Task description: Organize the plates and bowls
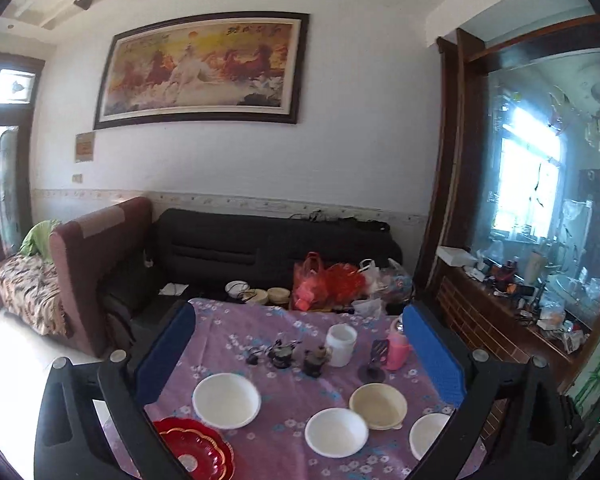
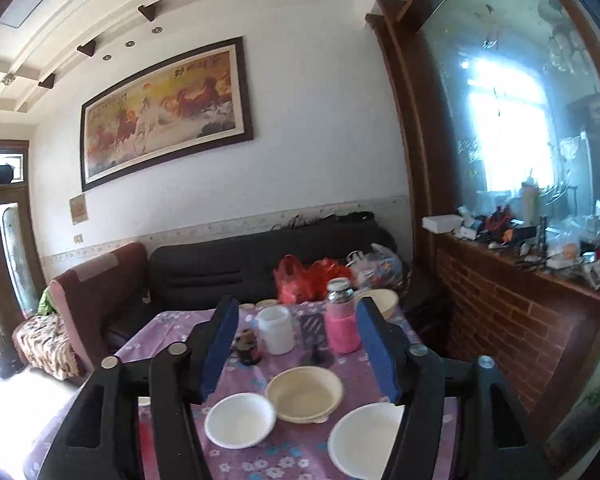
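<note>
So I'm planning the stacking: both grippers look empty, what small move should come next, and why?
Probably lower the open right gripper toward the small white bowl beside the cream bowl, to nest it. The bowls lie apart on the purple tablecloth, none stacked, and neither gripper holds anything.

Landmark: cream bowl (image 1: 378, 405), round, shallow, upright, empty, small lip tab at near edge, on the purple floral cloth. Small white bowl (image 1: 336, 432) touching its near-left rim, upright, empty. Larger white bowl (image 1: 226, 400) well to its left, apart. White plate (image 1: 428, 434) near-right of it, partly hidden. Red scalloped gold-trimmed plate (image 1: 196, 450) far near-left, at table edge.
</note>
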`<state>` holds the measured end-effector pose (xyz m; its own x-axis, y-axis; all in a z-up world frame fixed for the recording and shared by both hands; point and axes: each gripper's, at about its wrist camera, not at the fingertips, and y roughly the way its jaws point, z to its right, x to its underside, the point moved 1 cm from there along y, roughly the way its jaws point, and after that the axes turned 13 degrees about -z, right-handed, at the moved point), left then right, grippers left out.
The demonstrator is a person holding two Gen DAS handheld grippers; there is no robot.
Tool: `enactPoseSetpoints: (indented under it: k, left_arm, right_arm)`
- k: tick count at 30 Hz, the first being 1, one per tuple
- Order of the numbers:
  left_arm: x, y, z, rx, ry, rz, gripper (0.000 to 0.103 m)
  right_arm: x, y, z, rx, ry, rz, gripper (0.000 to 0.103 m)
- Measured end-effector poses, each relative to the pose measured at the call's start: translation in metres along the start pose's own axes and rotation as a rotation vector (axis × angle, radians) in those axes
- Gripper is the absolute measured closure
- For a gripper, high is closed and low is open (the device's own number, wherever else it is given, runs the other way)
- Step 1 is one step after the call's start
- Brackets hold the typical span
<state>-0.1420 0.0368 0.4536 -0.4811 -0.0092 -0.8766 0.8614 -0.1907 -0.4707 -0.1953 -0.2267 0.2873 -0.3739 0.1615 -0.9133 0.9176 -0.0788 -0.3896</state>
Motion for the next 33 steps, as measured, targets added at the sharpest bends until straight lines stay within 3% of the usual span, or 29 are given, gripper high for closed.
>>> enactPoseSetpoints:
  k: [2, 7, 11, 15, 18, 21, 23, 25, 29, 33]
  left_arm:
    - [-0.008, 0.026, 0.017, 0.054, 0.016, -0.056, 0.0]
    - [0.033, 0.131, 0.034, 0.099, -0.006, -0.237, 0.0]
    - [0.098, 0.242, 0.031, 0.102, -0.04, -0.478, 0.0]
    - [0.158, 0.317, 0.017, 0.036, -0.06, -0.554, 0.0]
    - [0.194, 0.352, 0.003, -0.053, -0.05, -0.607, 0.0]
    - [0.215, 0.371, -0.022, -0.058, -0.143, -0.658, 0.0]
    - [0.225, 0.375, -0.035, -0.048, -0.201, -0.667, 0.0]
    - [0.227, 0.38, -0.039, -0.042, -0.217, -0.664, 0.0]
    - [0.223, 0.394, -0.027, -0.057, -0.151, -0.675, 0.0]
    - [0.233, 0.412, -0.014, -0.066, -0.071, -0.721, 0.0]
  right_arm:
    - [-0.009, -0.018, 0.018, 0.059, -0.015, 0.002, 0.01]
    - [-0.002, -0.013, 0.062, 0.167, -0.032, -0.085, 0.009]
    - [0.031, 0.035, 0.102, 0.118, 0.079, -0.226, 0.009]
    - [0.072, 0.096, 0.122, 0.027, 0.184, -0.34, 0.01]
    - [0.097, 0.133, 0.108, -0.096, 0.201, -0.402, 0.014]
    - [0.105, 0.172, 0.076, -0.225, 0.203, -0.468, 0.016]
    - [0.111, 0.209, 0.047, -0.287, 0.201, -0.543, 0.024]
    - [0.121, 0.245, 0.018, -0.298, 0.196, -0.628, 0.038]
    - [0.142, 0.294, -0.019, -0.247, 0.224, -0.742, 0.042]
    - [0.159, 0.311, -0.038, -0.214, 0.22, -0.755, 0.049]
